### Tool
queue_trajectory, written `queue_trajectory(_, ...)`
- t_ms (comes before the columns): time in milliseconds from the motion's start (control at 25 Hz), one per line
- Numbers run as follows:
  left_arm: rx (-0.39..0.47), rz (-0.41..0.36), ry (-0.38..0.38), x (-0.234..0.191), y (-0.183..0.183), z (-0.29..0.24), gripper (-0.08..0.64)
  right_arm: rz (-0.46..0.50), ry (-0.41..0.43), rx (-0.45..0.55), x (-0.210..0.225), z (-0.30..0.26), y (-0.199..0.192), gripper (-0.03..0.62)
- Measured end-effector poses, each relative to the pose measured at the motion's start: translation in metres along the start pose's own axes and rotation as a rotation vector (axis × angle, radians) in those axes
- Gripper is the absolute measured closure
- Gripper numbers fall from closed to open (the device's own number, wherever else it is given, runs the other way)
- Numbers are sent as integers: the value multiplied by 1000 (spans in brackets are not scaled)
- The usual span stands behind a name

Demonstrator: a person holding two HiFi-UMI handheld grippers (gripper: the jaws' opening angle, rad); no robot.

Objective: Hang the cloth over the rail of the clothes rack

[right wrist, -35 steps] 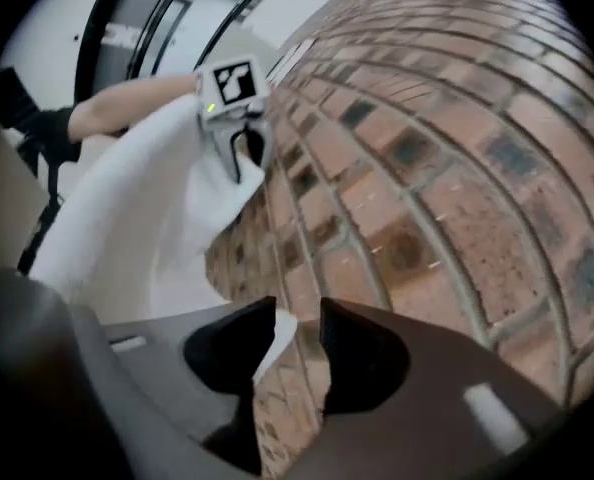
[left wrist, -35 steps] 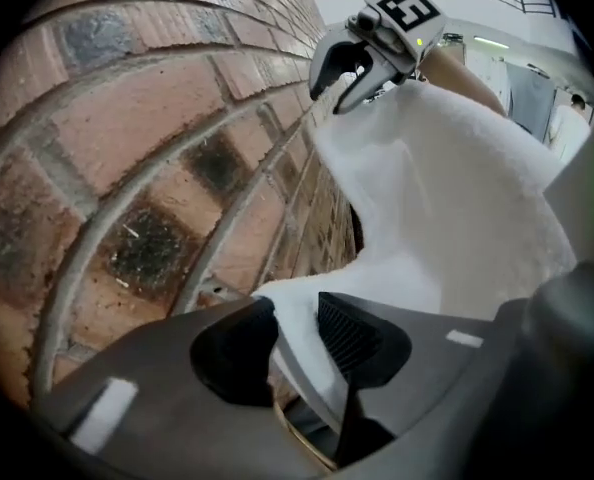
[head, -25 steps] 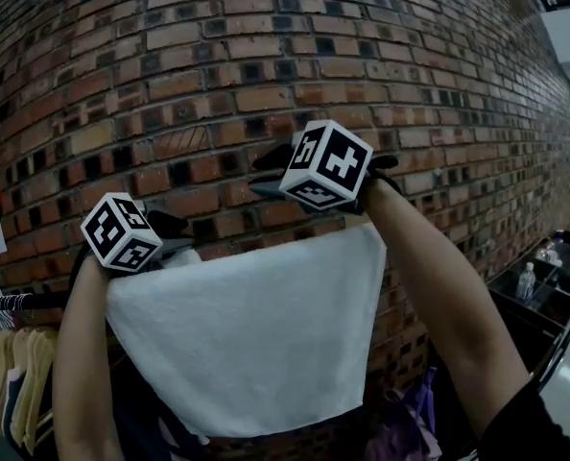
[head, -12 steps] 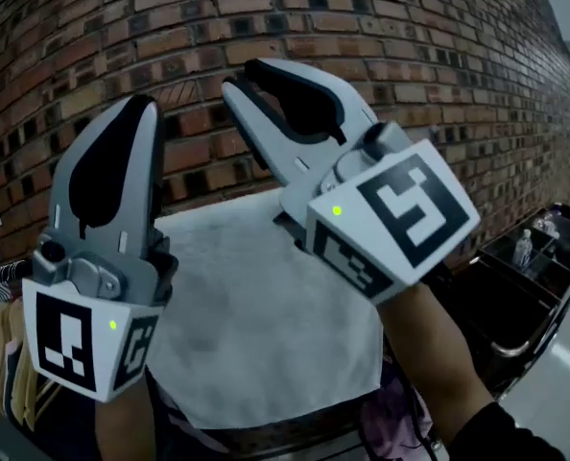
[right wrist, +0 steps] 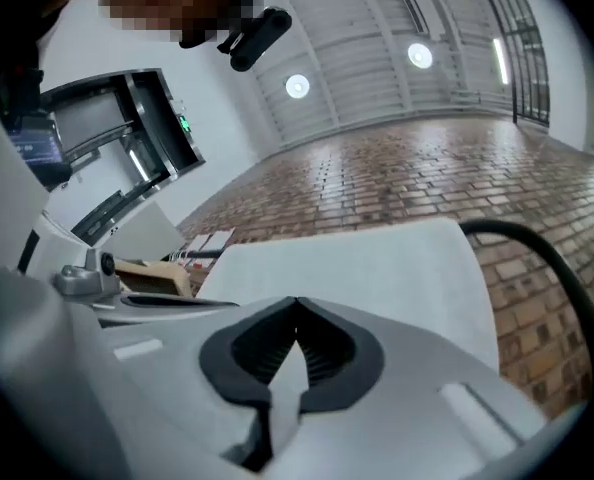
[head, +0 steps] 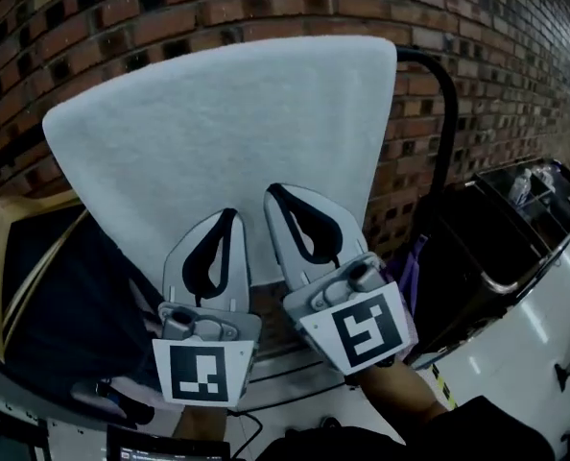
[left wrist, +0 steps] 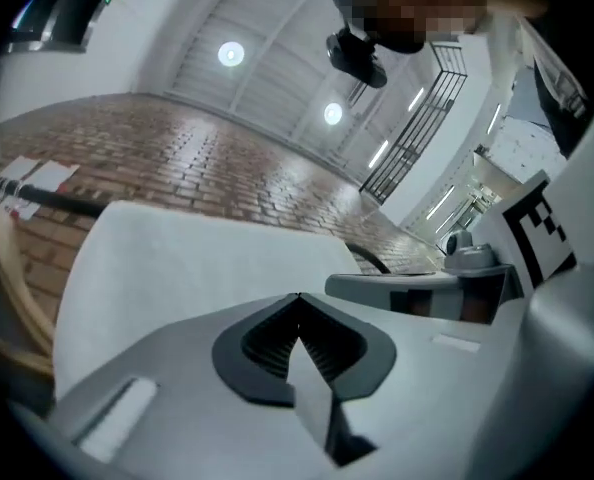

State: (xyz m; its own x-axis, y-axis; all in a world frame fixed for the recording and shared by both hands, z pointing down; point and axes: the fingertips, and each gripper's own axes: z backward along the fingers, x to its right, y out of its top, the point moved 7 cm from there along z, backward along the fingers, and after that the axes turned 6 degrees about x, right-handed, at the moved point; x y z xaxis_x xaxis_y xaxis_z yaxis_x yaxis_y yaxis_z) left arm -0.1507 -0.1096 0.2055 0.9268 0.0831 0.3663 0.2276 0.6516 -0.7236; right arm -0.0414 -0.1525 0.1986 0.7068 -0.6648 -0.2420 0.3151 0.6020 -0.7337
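Over the black rail of the clothes rack, against the brick wall, the white cloth hangs spread out flat, with wooden hangers to its left. Side by side in front of its lower edge, the left gripper and right gripper point up at it. Both have just closed, jaws pressed tip to tip with nothing between them.

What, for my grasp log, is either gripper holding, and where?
Nothing: the left gripper and right gripper have just closed empty, clear of the cloth draped over the rail.
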Motion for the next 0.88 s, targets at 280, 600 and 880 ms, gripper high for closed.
queue_trajectory(280,-262,181,26,51,-82,62,552,-169,-6,-283,-40,71,-87,588)
queue_trajectory(600,-323,186,51,60,-91,78,552,-180,-49,-366,-43,99,-101,588)
queue_trajectory(880,-319,194,59,62,-90,81,552,-133,-12,-363,-53,99,-99,588)
